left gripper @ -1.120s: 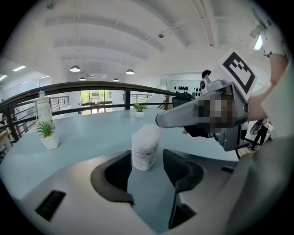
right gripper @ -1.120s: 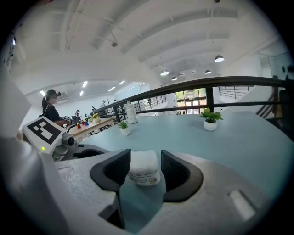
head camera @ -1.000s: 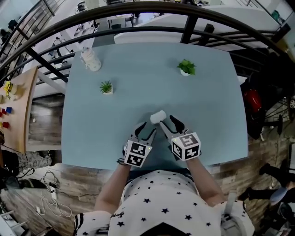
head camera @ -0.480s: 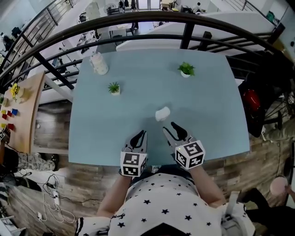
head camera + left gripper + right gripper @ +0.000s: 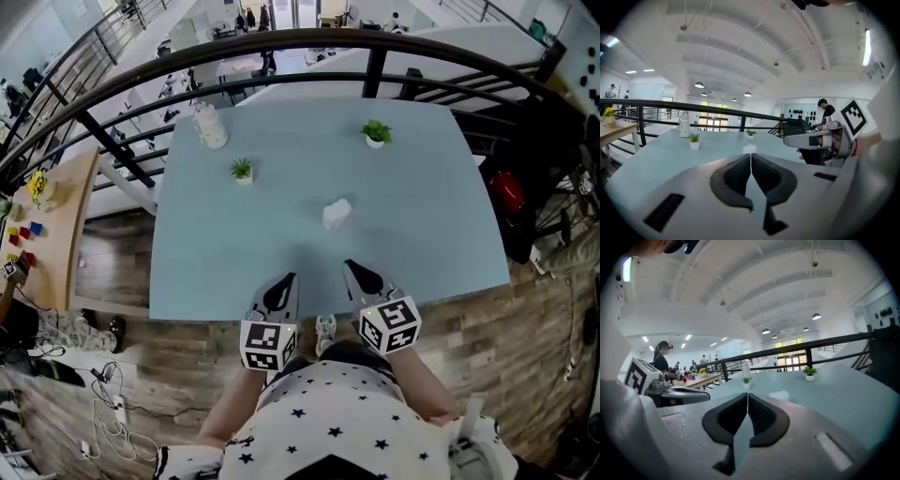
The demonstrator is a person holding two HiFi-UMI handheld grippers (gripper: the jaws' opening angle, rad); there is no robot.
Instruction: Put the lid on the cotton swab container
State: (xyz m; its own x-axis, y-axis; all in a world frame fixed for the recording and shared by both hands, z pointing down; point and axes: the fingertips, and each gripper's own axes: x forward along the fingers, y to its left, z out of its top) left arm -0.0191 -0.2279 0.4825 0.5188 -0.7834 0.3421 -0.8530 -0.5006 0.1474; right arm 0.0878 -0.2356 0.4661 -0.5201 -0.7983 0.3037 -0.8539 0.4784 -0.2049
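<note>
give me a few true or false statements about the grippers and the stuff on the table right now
1. The left gripper grips the cotton swab container. False: its jaws are shut on nothing, and the container stands alone mid-table.
2. The right gripper is shut and empty. True.
3. Two small potted plants stand on the table. True.
4. The white bottle stands at the table's near edge. False: it stands at the far left corner.

No readable word, number or brand is showing anywhere. The left cube (image 5: 262,345), behind the fingers of the left gripper (image 5: 289,278), and the right cube (image 5: 390,325), behind those of the right gripper (image 5: 349,266), are showing only black-and-white square patterns.
</note>
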